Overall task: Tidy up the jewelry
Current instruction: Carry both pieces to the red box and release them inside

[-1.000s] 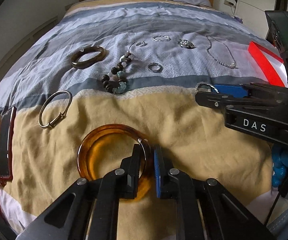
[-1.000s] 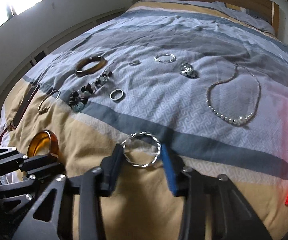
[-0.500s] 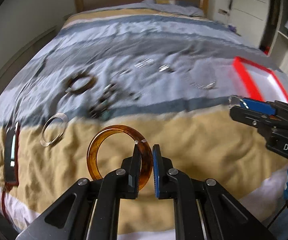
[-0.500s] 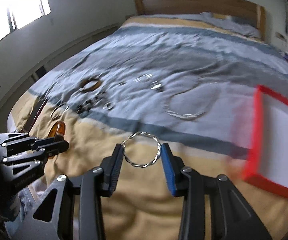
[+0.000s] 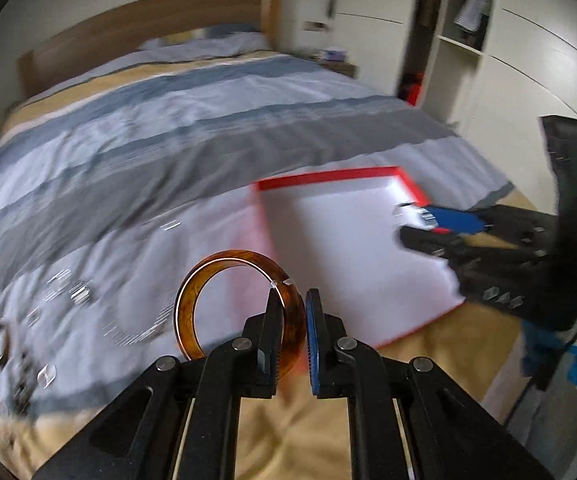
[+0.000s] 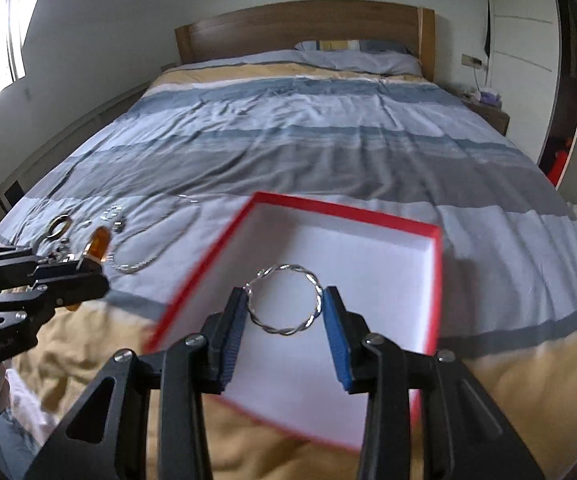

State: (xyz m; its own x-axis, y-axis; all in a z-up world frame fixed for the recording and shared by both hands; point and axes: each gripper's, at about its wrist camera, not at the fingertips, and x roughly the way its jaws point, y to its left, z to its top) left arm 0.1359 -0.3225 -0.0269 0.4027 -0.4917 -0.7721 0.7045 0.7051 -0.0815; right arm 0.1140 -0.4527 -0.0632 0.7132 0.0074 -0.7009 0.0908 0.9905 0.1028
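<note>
Carrying both bangles off the bed, the left gripper [image 5: 290, 330] pinches only one wall of the amber bangle [image 5: 224, 304], which may swivel loose short of the red box [image 6: 432, 248], while the right gripper [image 6: 284, 308] merely spans the twisted silver bangle [image 6: 284, 304], seemingly over the box.

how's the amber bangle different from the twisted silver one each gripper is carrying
The amber bangle is a thick, translucent orange-brown band; the twisted silver bangle is thin wire.
The left gripper pinches the amber bangle's wall on one side; the right gripper clamps the silver bangle across its whole width.
Both are round, held off the bed, near the red box.
</note>
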